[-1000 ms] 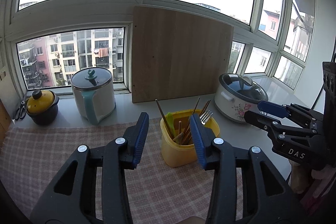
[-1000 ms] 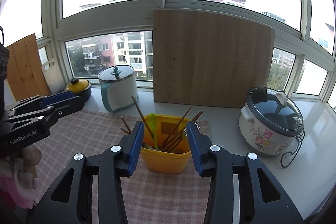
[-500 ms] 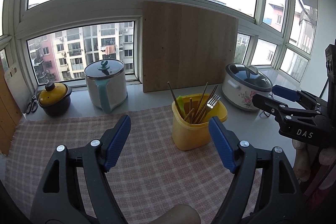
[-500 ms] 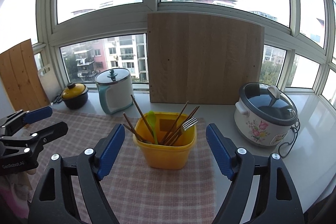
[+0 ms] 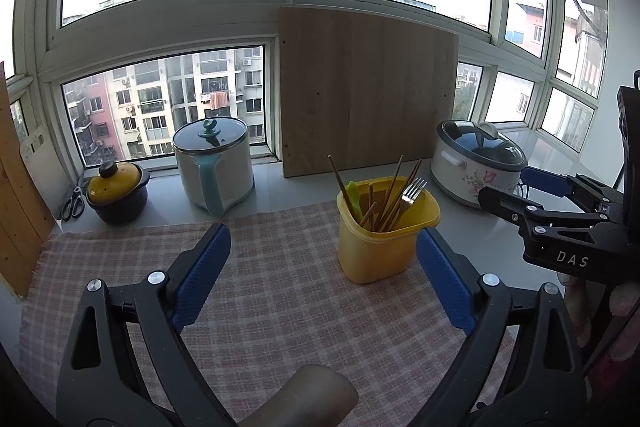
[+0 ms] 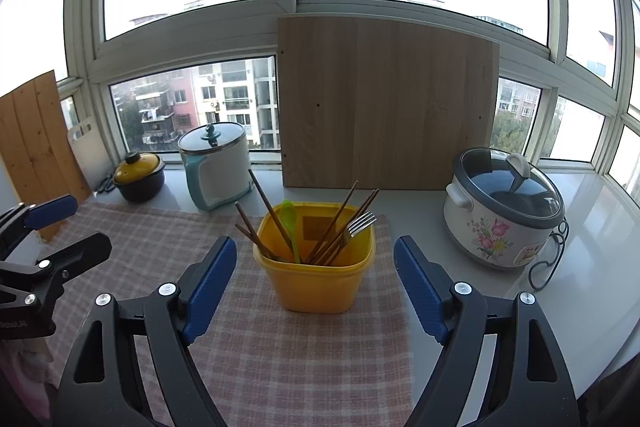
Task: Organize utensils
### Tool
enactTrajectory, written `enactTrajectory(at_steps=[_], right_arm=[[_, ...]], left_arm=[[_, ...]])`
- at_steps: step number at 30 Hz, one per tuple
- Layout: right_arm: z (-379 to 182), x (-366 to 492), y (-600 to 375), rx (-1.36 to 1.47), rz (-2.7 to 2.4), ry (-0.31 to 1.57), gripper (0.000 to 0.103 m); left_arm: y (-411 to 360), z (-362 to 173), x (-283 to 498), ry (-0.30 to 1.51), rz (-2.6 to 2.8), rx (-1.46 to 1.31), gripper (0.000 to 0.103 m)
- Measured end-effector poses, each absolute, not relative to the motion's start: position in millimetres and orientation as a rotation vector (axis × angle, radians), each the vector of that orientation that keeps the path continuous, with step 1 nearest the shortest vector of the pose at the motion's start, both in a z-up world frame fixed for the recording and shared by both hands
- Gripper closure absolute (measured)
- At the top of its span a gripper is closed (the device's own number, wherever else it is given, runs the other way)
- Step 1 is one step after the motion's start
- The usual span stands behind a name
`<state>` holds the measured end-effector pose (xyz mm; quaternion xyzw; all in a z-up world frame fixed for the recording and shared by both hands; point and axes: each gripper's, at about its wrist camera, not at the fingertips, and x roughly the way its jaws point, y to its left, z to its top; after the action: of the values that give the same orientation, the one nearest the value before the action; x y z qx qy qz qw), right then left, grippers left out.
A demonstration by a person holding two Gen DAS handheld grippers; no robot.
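Note:
A yellow plastic cup (image 5: 380, 251) (image 6: 320, 279) stands upright on the pink checked cloth (image 5: 280, 307) (image 6: 304, 355). It holds several brown chopsticks (image 6: 340, 223), a green spoon (image 6: 290, 223) and a metal fork (image 6: 358, 223). My left gripper (image 5: 322, 281) is open and empty, held back from the cup, which is to its right. My right gripper (image 6: 316, 285) is open and empty, with the cup seen between its blue pads, a little beyond them. Each gripper shows at the edge of the other's view.
On the sill behind stand a white-and-teal kettle pot (image 5: 214, 167), a yellow-lidded black pot (image 5: 116, 193), scissors (image 5: 74, 201), a wooden board (image 5: 368, 95) leaning on the window and a floral rice cooker (image 6: 502, 215) with its cord.
Both grippers have opened wide and drawn back from the yellow cup. The cup and its utensils stay where they were on the cloth.

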<state>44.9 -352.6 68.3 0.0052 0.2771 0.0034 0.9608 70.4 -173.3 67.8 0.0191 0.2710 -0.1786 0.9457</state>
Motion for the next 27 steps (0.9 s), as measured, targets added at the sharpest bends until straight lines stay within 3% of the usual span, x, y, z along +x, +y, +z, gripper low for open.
enactTrajectory(at_steps=[6,27], right_arm=[[64.8,45.5,-349.9,0.001,0.007,0.575,0.022],[57.8,47.3,-351.3,0.02,-0.018,0.6,0.022]], left_arm=[[-173.5,66.7,71.4,0.556,-0.337,0.047,0.001],[-169.8,61.4,75.1,0.586,-0.272,0.06,0.001]])
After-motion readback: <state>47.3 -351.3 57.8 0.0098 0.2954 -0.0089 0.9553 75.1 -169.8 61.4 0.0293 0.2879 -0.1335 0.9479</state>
